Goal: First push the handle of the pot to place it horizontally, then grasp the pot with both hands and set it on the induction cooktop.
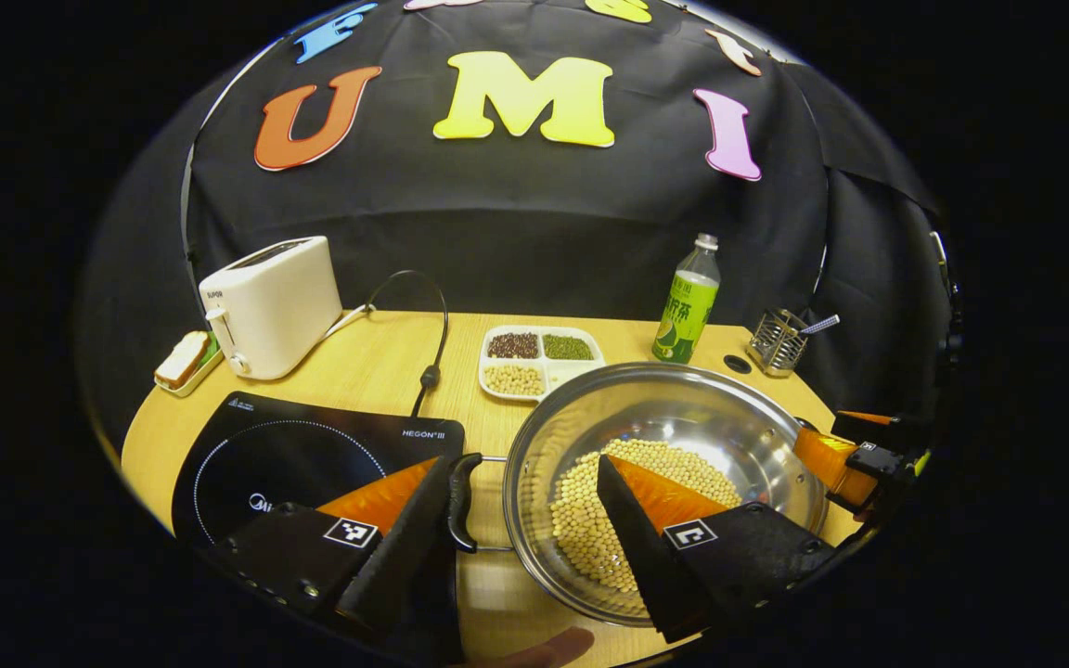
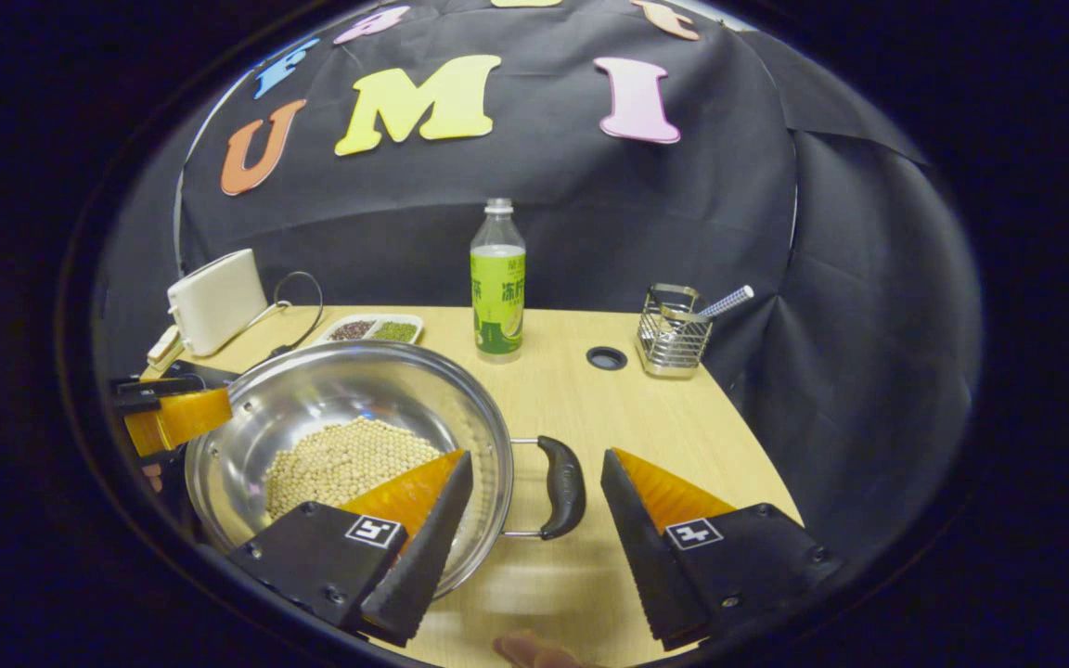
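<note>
Both jaws released: left gripper (image 1: 521,520) and right gripper (image 2: 534,506) each straddle a pot (image 2: 349,445) handle. Grasp step; next, clamp handles, lift onto induction cooktop (image 1: 312,455).

Bare table (image 2: 674,436) right of pot (image 2: 349,399); cooktop (image 1: 312,455) just left.

Both cams low, close, facing back wall; share pot (image 1: 664,482) w/ beans.

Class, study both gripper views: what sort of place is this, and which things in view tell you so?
Most likely a mock kitchen counter set up in a cloth-walled booth. Clues on the wooden table: an induction cooktop, a steel pot of beans and a toaster.
</note>
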The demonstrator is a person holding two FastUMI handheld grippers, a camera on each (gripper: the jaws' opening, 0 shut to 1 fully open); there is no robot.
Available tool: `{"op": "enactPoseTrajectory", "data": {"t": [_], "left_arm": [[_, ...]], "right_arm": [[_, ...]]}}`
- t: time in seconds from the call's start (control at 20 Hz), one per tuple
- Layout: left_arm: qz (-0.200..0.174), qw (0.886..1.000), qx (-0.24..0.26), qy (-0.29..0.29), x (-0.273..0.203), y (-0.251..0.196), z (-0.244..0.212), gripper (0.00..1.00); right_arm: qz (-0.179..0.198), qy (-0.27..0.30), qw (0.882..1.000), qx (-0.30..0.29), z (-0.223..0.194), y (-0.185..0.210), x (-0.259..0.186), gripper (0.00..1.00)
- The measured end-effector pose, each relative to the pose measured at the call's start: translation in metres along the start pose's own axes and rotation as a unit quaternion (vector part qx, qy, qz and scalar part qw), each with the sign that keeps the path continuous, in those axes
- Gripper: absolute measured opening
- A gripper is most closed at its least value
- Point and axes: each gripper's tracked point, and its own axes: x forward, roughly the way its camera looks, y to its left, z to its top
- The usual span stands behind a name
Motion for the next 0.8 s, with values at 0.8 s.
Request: {"op": "enactPoseTrajectory", "data": {"t": [0.8], "left_arm": [[0.031,0.998,0.032,0.052,0.019,0.017,-0.03,0.66]], "right_arm": [[0.018,0.017,1.0,0.009,-0.018,0.001,0.02,0.72]]}}
